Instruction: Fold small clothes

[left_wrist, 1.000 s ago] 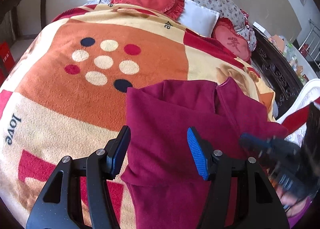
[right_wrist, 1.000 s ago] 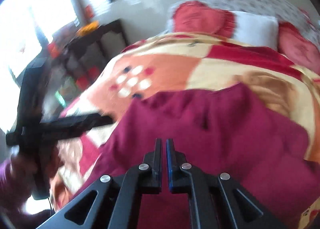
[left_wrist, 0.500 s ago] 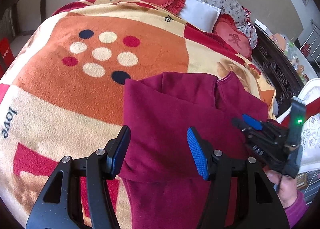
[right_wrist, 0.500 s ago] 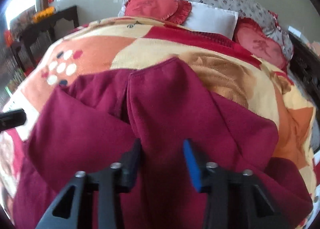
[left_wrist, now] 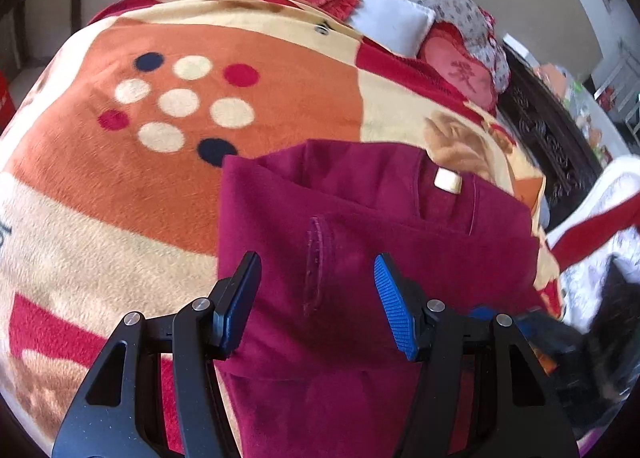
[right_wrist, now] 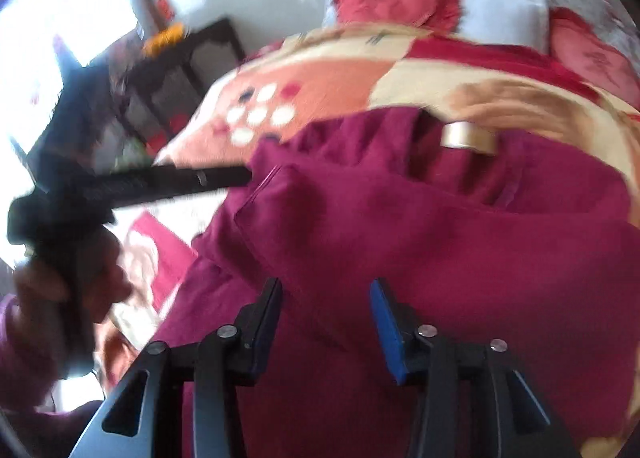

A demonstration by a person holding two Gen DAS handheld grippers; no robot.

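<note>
Left tongs (left_wrist: 316, 294): released, above the garment (left_wrist: 360, 258).
Right tongs (right_wrist: 326, 318): just been opening, nothing gripped.
Garment: folded on bed blanket (left_wrist: 120, 177).

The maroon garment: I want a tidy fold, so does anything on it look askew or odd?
Yes. The maroon garment is folded unevenly: its top layer runs slanted, leaving the neck area and pale label exposed. The near left edge hangs loose between the open left gripper.

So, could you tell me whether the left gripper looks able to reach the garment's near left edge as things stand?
Probably yes: the left gripper stands open right over the maroon garment, and nothing lies between.
</note>
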